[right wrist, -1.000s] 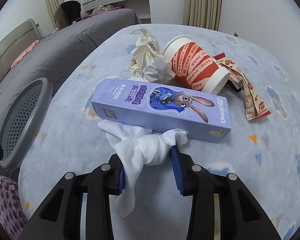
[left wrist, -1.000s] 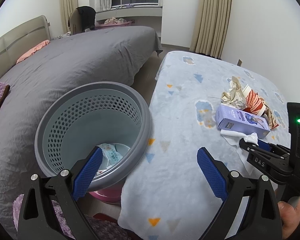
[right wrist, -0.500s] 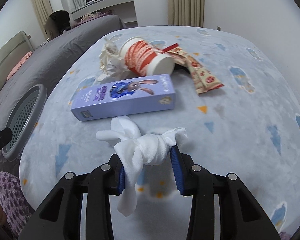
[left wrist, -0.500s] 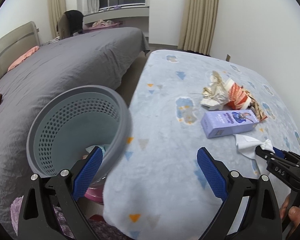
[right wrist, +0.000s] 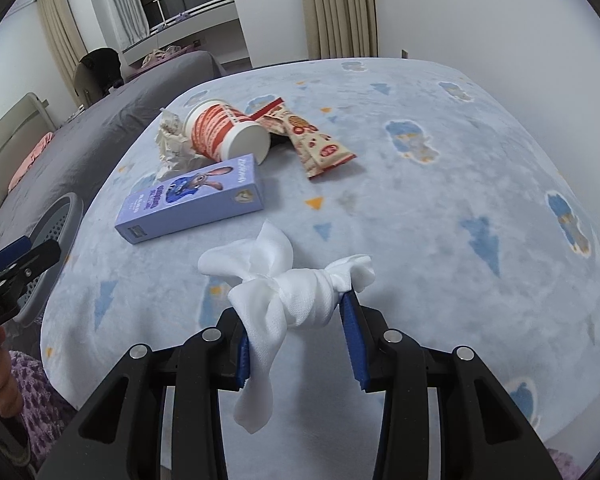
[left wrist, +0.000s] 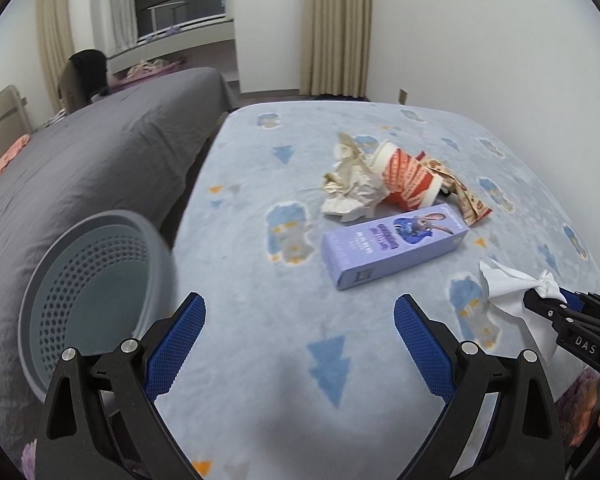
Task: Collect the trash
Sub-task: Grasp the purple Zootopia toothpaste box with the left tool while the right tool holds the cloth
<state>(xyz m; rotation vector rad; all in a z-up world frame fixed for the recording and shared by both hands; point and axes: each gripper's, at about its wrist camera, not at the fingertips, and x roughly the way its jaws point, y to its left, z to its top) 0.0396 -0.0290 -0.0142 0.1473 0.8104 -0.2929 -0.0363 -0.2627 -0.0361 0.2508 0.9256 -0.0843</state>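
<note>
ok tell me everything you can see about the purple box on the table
The purple box is a long, slim carton, cardboard by its look, with a cartoon rabbit and printed lettering on its top face. It lies flat and closed on the blue patterned tablecloth, just in front of the crumpled paper and the tipped red-and-white cup. No hand-held gripper touches it.

One purple box [right wrist: 190, 199], one red-and-white paper cup [right wrist: 226, 134], one crumpled paper wad [right wrist: 172, 142], one snack wrapper [right wrist: 314, 142] and one white tissue [right wrist: 288, 288] are in sight. There is one grey perforated basket [left wrist: 96, 280] and two claws, the left claw [left wrist: 300, 340] and the right claw [right wrist: 298, 340].
</note>
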